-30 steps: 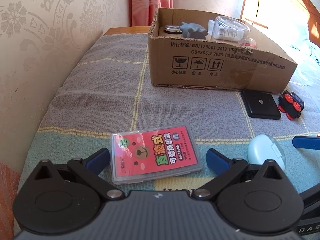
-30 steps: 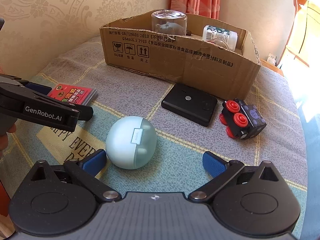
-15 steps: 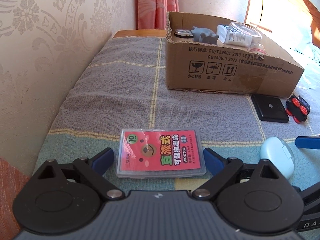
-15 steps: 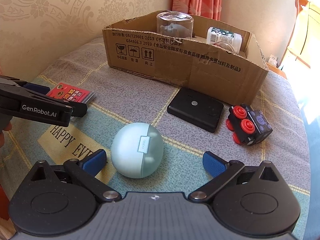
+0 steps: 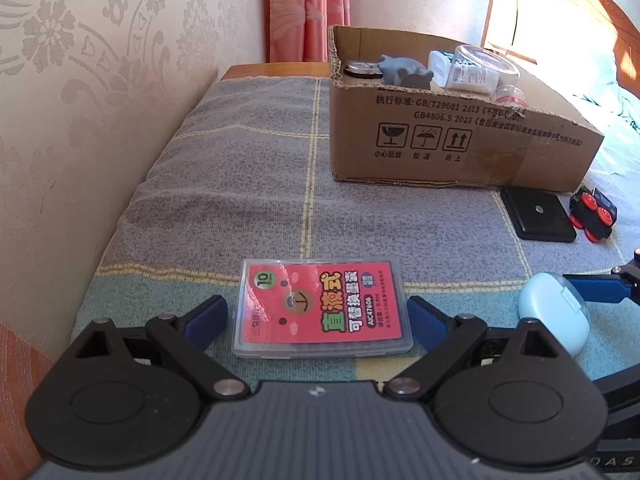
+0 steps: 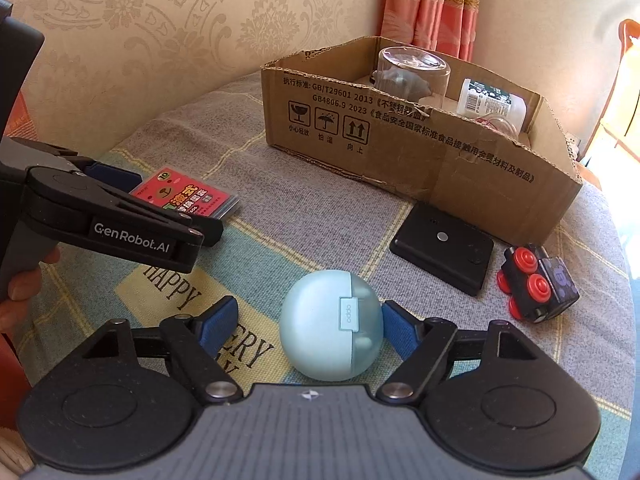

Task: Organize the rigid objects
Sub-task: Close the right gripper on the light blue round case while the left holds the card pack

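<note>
Both grippers are set to pick something off the blanket and carry it to the cardboard box in the upper right of the left view. The left gripper straddles the flat red card case at lower centre; its jaws stand wide, the right pad about touching the case's edge, the left pad just clear, so nothing is gripped yet. The right gripper is closing around the pale blue earbud case at lower centre of its view: the right pad is at the shell, the left pad apart from it. To do this well, I would centre each case between the pads before squeezing, since the rounded shell could squirt sideways and the thin card case needs the pads low on its edges. Readable writing: "oppo" on the earbud clasp, "GenRobot.AI" on the left gripper's arm, "HAPPY" on the blanket, "GB/T29601 2013" and "GB4806.9 2023" on the box, and "10" and "AIC47606" on the card case.
</note>
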Tool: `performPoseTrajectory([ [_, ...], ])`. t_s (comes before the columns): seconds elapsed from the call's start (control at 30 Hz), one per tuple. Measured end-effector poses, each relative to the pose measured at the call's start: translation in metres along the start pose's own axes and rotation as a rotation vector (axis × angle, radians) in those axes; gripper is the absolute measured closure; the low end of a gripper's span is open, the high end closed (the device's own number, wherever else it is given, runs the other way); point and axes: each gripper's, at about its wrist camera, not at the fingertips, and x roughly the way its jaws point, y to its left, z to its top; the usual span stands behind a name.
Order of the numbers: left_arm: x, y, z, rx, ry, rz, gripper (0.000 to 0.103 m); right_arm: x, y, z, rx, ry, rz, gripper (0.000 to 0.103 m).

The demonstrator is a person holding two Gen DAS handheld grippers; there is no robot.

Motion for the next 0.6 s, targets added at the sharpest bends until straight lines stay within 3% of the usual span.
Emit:
performPoseTrajectory([
  [0.2, -0.0002, -0.001, 0.0007, -0.001, -0.003, 0.003, 0.008, -0.0025, -0.0028, -0.0003, 0.006, -0.005, -0.015, 0.038],
  [0.6, 0.0, -0.005, 0.0017, 0.0, -0.007, 0.017, 0.008, -0.0044, -0.0031, -0.0008, -0.008, -0.004, -0.015, 0.039],
])
